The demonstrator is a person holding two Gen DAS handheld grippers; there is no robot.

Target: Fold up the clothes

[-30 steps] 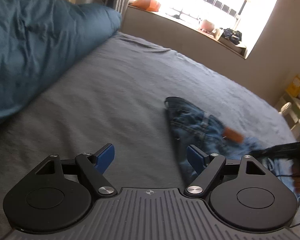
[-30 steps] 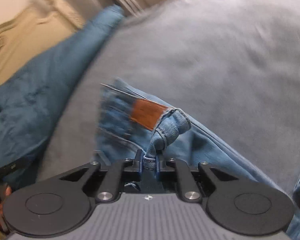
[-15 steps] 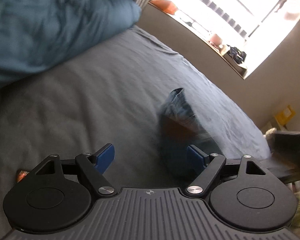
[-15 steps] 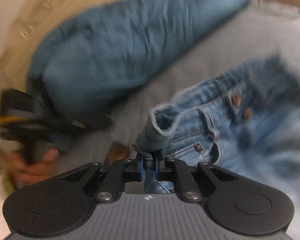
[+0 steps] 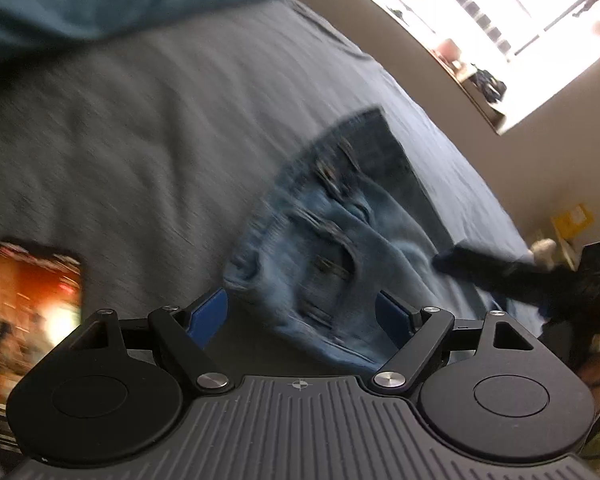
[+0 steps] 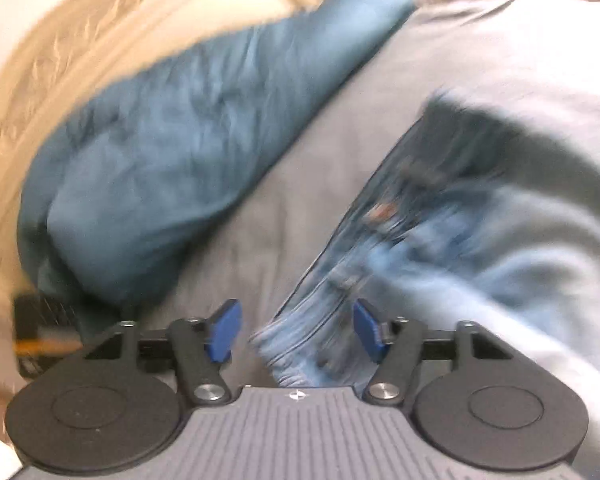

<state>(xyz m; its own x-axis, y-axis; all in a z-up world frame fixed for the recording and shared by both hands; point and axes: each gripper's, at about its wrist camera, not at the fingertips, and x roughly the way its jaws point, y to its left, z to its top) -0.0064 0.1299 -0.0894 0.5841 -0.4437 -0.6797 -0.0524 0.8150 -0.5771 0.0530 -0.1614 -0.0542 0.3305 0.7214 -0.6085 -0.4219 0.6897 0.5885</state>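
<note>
While the jeans (image 6: 380,248) run from lower centre to upper right, the right gripper (image 6: 296,330), jaws just opened around the waistband, grips nothing; the left gripper (image 5: 300,316) gapes empty.

Each handheld unit has a ribbed grey body with a small crosshair mark at its front centre edge. Two matte black round housings, each with a shallow circular recess, flank the body. Black linkage arms pivot on silver screws and carry blue pads at the fingertips. This build is the same on the left gripper (image 5: 302,314) and the right gripper (image 6: 296,330).
</note>
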